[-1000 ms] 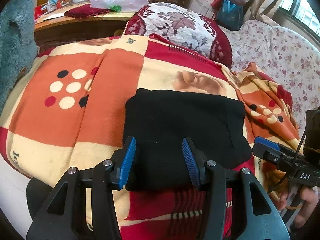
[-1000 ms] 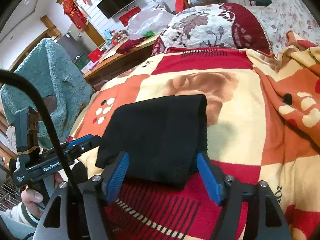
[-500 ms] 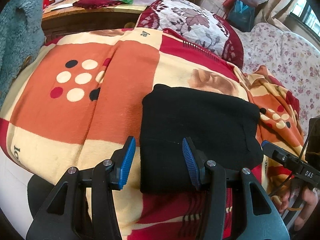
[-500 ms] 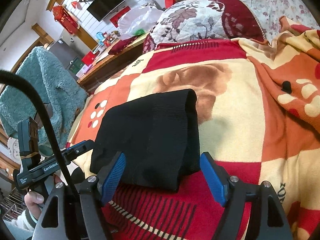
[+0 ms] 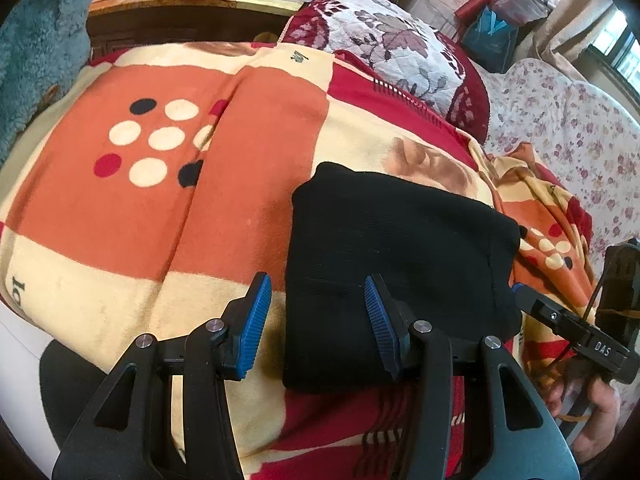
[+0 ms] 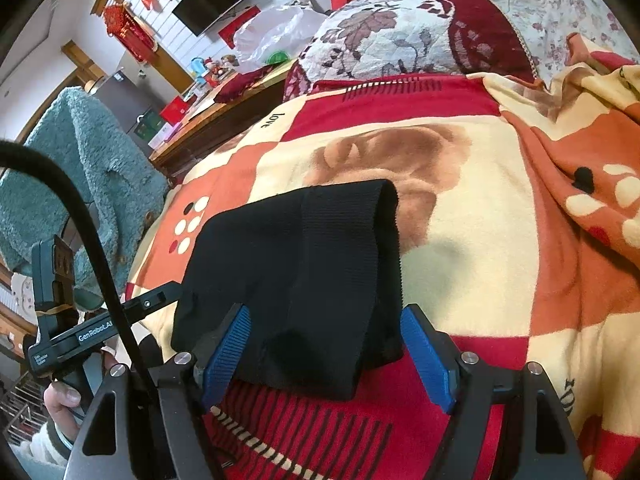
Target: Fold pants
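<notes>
Folded black pants [image 5: 396,264] lie on the blanket [image 5: 120,216] before both wide-open, empty grippers, left gripper [image 5: 318,320], right gripper [image 6: 324,354]

bright daylight comes from a window [image 5: 618,50] at the upper right of the left view. shadows are soft. both views bulge strongly, with dark rounded corners. the black pants [image 5: 396,276] show little surface detail.

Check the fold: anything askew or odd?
Nothing stands out. The black pants lie as a compact folded bundle on the patterned blanket; both tools are open, left tool and right tool.
</notes>
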A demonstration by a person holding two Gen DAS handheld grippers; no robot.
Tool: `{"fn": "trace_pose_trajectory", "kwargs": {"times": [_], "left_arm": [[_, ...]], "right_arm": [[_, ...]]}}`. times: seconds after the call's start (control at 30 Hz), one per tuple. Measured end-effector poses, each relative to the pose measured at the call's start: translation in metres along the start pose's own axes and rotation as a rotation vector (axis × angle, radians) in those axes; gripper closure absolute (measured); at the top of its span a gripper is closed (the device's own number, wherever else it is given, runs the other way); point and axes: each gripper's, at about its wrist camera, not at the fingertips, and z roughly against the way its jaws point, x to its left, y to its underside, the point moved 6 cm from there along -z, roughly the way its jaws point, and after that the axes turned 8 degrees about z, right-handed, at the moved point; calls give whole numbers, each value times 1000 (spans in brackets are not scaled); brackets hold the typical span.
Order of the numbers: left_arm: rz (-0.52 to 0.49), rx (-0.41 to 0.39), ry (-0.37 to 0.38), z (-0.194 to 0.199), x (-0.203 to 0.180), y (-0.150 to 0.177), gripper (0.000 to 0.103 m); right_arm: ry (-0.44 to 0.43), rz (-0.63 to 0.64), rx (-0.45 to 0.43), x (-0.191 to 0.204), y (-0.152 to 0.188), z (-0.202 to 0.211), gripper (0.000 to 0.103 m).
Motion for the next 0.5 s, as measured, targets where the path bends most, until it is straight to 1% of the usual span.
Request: {"fn": "trace_pose_trajectory", "kwargs": {"times": [0.13,0.23,0.37,0.5], "left_arm": [[5,15,8,-4,2,-1,55],[6,24,39,-5,0,-1,55],[-15,32,66,-8,-5,-2,52],[-12,40,61,-14,-6,-4,51]], "right_arm": [[-1,-4,6,-3,-1,-3,27],[-10,-6,11,-3,-1,-7,27],[-23,-14,24,-4,0,-14,27],[-36,-19,42,-5,3,-22,27]]}}
